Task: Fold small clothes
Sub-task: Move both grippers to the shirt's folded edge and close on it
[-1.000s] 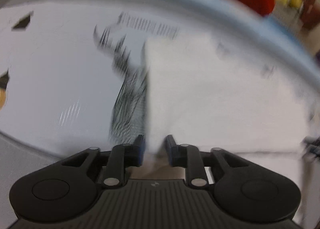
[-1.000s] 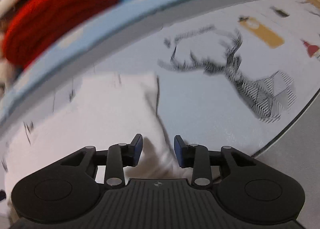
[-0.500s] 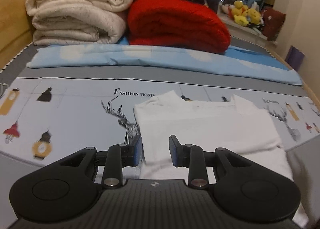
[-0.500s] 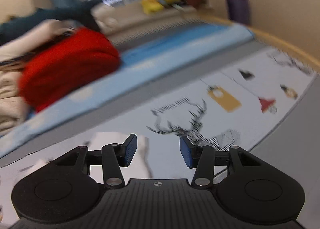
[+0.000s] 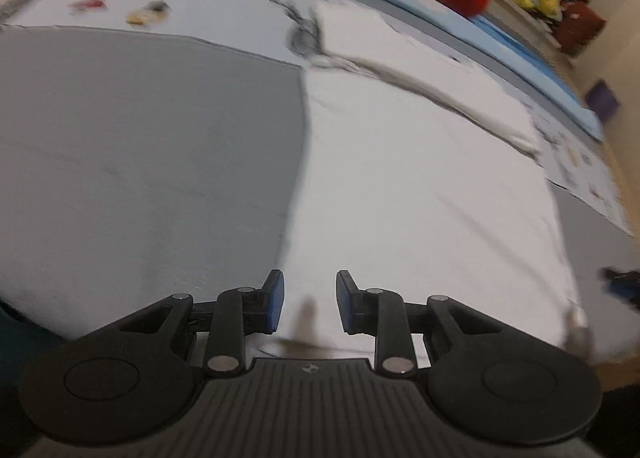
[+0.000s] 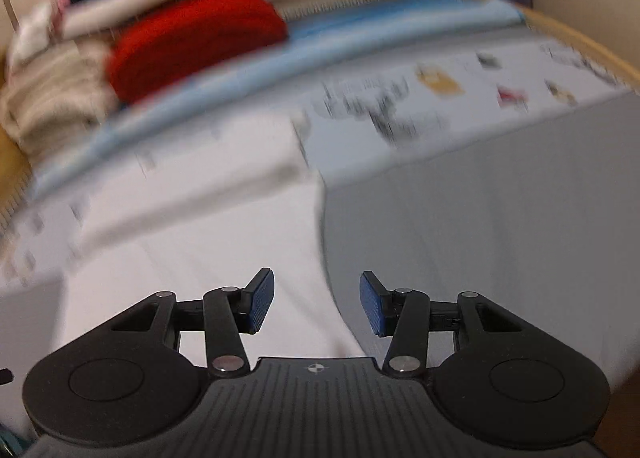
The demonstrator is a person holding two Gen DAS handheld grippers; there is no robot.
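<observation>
No text can be read at this moment. On the printed bed sheet (image 6: 460, 105) there are dark marks beside the deer drawing (image 5: 304, 37), but both views are blurred and no letters can be made out.

The white garment (image 5: 420, 185) was soft matt cloth on a smooth grey bedsheet (image 5: 152, 145). The red blanket (image 6: 192, 41) looked ribbed knit; each tool's body was matt black plastic with blue textured pads (image 6: 370, 310).

Black grippers (image 5: 309, 306), blue-padded jaws, silver pivots
</observation>
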